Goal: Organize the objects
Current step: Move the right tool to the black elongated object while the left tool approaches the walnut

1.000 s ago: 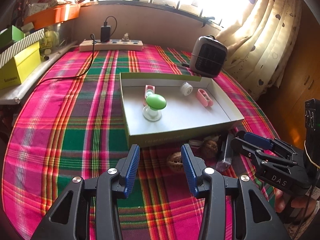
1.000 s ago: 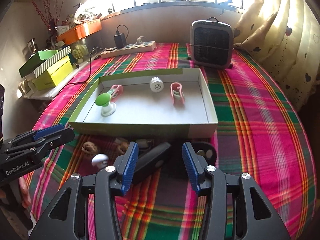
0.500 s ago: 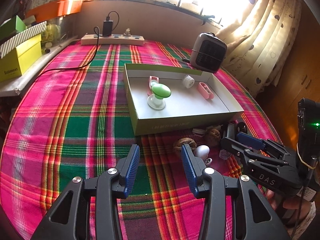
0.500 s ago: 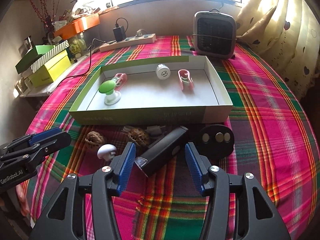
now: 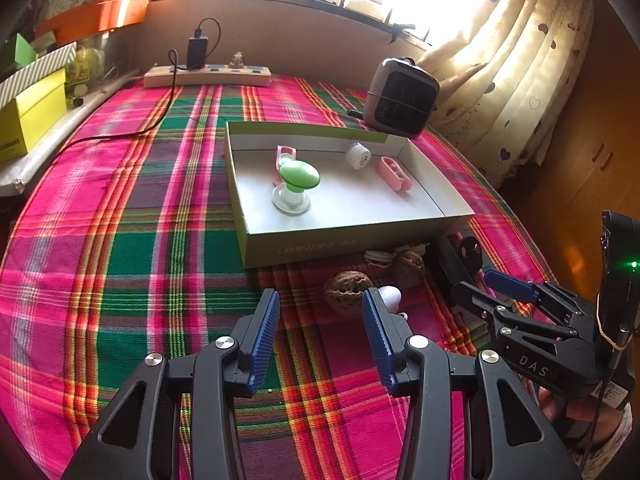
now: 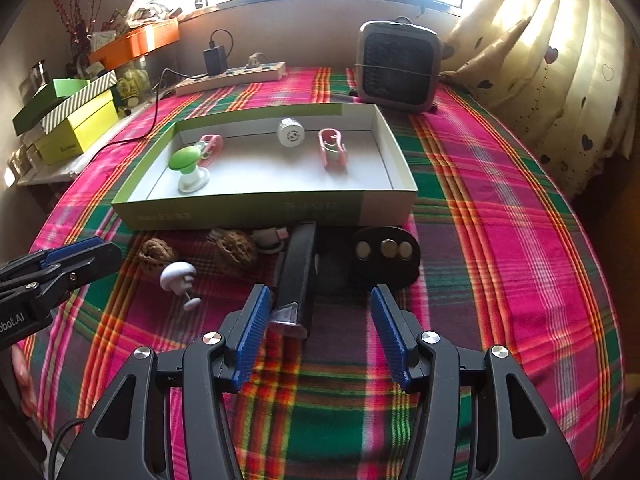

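Right gripper (image 6: 318,322): jaws spread wide, holding nothing. Left gripper (image 5: 318,330): likewise spread and empty.

Directly ahead of the right gripper, between the lines of its two fingers, lies a long black bar-shaped device (image 6: 298,276) with a clear tip pointing back toward the gripper. Its far end reaches the near wall of the shallow cardboard tray (image 6: 264,208). Just to the right of it sits a black oval holder (image 6: 386,254) carrying three round metal discs.

To the left of the bar lie two walnuts (image 6: 236,250), and nearer the left gripper a small white mushroom-shaped piece (image 6: 178,276), tipped over on the plaid tablecloth (image 6: 500,240). The tray already holds a green mushroom-shaped piece (image 6: 185,160), a white round cap (image 6: 291,133) and two pink clips (image 6: 332,148).

Judgement on handling: the bar looks rigid, hard-shelled and fairly light, with smooth sides that may slip. The best hold would be across its narrow width near mid-length, clear of the clear tip, which may be fragile. The jaws stand wider than the bar, so a straight advance should straddle it. The walnuts are round and liable to roll if nudged.
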Available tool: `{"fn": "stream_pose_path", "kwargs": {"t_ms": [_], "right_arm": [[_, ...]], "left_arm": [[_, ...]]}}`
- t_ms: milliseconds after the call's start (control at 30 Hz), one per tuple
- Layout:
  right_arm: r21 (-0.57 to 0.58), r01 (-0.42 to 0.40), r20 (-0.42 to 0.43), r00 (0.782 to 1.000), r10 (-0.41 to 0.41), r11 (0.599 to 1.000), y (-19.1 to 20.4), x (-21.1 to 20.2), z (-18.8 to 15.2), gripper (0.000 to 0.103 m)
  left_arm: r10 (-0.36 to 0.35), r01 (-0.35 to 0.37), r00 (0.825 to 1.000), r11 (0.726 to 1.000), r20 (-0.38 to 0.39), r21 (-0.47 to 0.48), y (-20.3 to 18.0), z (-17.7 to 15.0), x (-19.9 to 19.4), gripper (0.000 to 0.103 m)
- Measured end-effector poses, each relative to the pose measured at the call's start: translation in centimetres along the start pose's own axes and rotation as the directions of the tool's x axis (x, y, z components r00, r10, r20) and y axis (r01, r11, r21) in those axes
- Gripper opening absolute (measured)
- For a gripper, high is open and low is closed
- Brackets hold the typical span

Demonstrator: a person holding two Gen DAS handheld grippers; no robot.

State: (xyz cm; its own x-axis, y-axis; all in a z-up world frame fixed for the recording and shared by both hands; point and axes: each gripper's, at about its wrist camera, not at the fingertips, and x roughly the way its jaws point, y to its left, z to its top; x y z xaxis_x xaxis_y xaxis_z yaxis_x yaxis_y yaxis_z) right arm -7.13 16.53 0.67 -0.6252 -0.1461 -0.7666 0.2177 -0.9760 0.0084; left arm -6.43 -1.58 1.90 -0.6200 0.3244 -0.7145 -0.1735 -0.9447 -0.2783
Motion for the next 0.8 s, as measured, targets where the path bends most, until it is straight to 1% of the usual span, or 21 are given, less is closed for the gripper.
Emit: {"fn": "stream_pose_path", "kwargs": {"t_ms": [167, 367, 533, 800], "right_arm": [[-0.001, 0.01, 0.001, 1.0, -0.01, 1.0, -0.5, 0.0, -0.1, 0.053], [-0.004, -0.038, -0.018, 0.999, 0.038, 0.999, -0.7, 0.9, -0.2, 0.053], [-0.026, -0.073, -0.029, 0.997, 0.072, 0.997, -0.6, 1.7, 0.0, 0.053], [-0.073, -0.091, -0.02, 0.996, 0.09, 0.993, -0.5, 2.2, 0.5, 0.053]], "left_arm": [[0.004, -0.003, 1.0, 1.0, -0.015, 0.009, -0.4, 0.0, 0.4, 0.042], [0.0, 0.001, 0.999, 1.0, -0.043, 0.012, -0.6, 0.1, 0.9, 0.042], [0.018, -0.018, 0.998, 1.0, -0.053, -0.006, -0.6, 0.2, 1.4, 0.042], [0.037, -0.037, 0.996, 0.999, -0.079, -0.002, -1.2, 0.6, 2.6, 0.043]]}}
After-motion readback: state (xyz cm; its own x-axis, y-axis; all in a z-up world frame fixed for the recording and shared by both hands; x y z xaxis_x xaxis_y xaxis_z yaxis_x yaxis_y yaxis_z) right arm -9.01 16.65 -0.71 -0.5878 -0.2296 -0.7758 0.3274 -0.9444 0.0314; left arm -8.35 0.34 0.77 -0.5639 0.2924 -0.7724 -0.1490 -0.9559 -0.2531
